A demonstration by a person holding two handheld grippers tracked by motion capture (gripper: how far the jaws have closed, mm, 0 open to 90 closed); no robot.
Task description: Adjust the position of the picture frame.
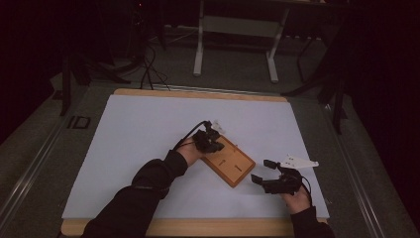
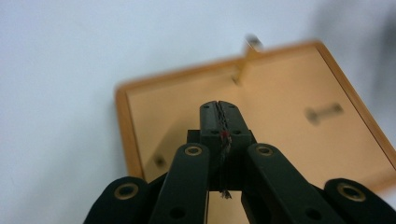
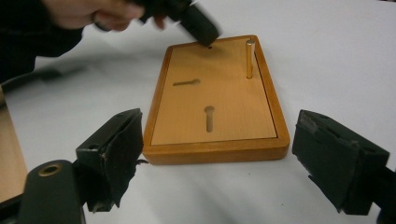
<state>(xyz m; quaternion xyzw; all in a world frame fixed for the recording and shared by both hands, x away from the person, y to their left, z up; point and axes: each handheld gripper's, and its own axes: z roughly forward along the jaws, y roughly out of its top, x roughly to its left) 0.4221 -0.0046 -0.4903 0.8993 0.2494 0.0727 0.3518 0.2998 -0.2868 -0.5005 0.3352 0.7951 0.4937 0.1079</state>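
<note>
Scene: wooden tray (image 1: 229, 161) lies slantwise on the white sheet (image 1: 143, 134) that covers the table (image 1: 198, 228), between the two hands.
Tray: shallow, raised rim, two keyhole slots (image 3: 209, 116) cut in its floor, one metal peg (image 3: 250, 58) upright near a far corner.
Left gripper (image 1: 212, 140): over the tray's far end, jaws closed flat on each other, nothing between them.
Right gripper (image 1: 263, 171): just off the tray's near corner, low over the sheet, jaws wide apart and empty.
Step in hand: my reading, the left gripper is working at the tray's far end, near a small hole (image 3: 209, 46) in the floor there; the right gripper waits.
Next move calls for: if the peg is to be handled, the left jaws must part first, then come down square on its shaft; the right gripper could pin the tray's rim so it does not slide on the sheet.
Risk: the tray sits loose and could skid under a sideways push.
High view gives: the whole layout, both forearms and the tray's angle; slots faint, peg too small to make out.
Right gripper view gives: slots, peg and hole sharp, and the left gripper's tip just above the hole; contact cannot be told.
Left gripper view gives: the closed jaw seam close up, a frayed thread (image 2: 225, 149) hanging from it, with the tray blurred behind.
</note>
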